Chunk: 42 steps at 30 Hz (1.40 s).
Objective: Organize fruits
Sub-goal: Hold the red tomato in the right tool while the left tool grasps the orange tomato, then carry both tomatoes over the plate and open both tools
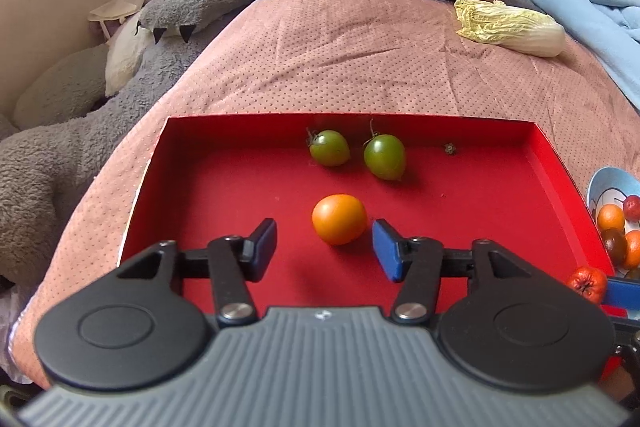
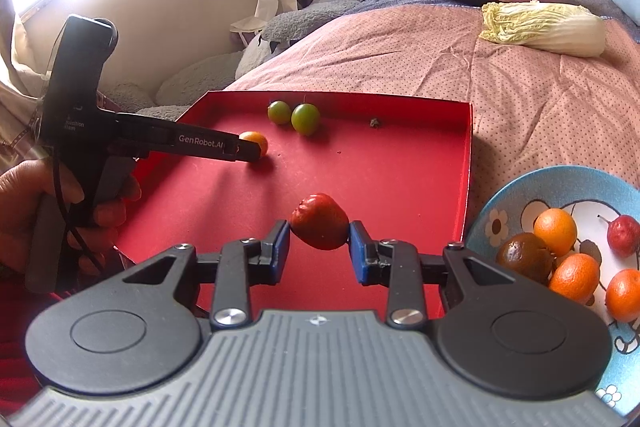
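Right wrist view: a wrinkled red fruit (image 2: 319,221) is clamped between the blue pads of the right gripper (image 2: 319,247) above the felt-lined red tray (image 2: 400,167). A smooth round orange fruit (image 1: 339,219) lies on the tray floor, flanked untouched by the parted left gripper (image 1: 324,245), with two glossy green tomatoes (image 1: 357,154) nearer the tray's far wall.

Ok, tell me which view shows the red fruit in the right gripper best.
The right wrist view: the red fruit sits centred and whole there, pinched between the right gripper's blue pads over the red tray. The left wrist view catches it only at the right edge, small and partly cut off.
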Tool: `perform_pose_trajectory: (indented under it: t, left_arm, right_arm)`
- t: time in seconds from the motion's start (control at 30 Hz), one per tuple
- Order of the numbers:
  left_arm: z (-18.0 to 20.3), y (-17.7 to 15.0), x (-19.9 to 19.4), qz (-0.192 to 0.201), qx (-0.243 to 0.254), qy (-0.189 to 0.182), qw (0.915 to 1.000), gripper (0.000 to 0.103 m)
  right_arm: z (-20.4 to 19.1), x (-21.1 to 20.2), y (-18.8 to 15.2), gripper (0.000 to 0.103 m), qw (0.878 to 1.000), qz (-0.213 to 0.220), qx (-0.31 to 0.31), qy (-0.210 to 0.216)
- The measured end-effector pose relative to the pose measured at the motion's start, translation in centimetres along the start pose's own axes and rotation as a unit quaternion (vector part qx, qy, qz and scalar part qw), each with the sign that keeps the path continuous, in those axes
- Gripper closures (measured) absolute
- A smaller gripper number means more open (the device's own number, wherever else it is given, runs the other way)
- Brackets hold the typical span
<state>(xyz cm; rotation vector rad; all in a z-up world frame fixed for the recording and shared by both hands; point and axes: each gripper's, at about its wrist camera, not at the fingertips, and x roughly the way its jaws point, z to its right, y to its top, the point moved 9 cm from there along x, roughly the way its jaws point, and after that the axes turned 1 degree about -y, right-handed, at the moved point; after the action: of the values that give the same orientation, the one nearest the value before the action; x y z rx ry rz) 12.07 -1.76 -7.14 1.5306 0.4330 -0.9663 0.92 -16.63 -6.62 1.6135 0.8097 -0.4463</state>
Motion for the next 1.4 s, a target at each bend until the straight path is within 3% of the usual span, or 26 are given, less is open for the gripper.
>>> perform_pose_trajectory:
  t: [0.33, 0.43, 0.5, 0.63, 1.03, 1.4]
  left_arm:
    - [0.5, 1.5, 2.7, -0.002, 0.020, 0.023, 0.9995, 0.048]
    - [0.9, 2.0, 3.5, -0.003, 0.027, 0.025, 0.9993, 0.052]
    - [1.1, 2.2, 3.8, -0.003, 0.030, 0.020, 0.9994, 0.067]
    - [1.4, 2.4, 3.9, 0.002, 0.034, 0.014, 0.9993, 0.067]
    - [1.5, 2.1, 1.7, 0.021, 0.029, 0.007, 0.9993, 0.067]
    - [-0.1, 2.0, -2.8, 0.059, -0.034, -0.035, 0.9971, 0.067]
  right_arm:
    - [0.4, 0.4, 0.2, 0.066, 1.000, -0.004, 0.001, -0.004]
    - [0.7, 0.4, 0.2, 0.066, 1.000, -0.005, 0.004, -0.008]
    - [0.8, 0.4, 0.3, 0.066, 1.000, -0.005, 0.006, -0.010]
    - [0.9, 0.5, 0.4, 0.066, 1.000, -0.005, 0.006, -0.011]
    - [0.0, -0.1, 0.3, 0.066, 1.000, 0.003, 0.001, 0.003]
    - [0.2, -1.9, -0.1, 0.066, 1.000, 0.020, 0.010, 0.014]
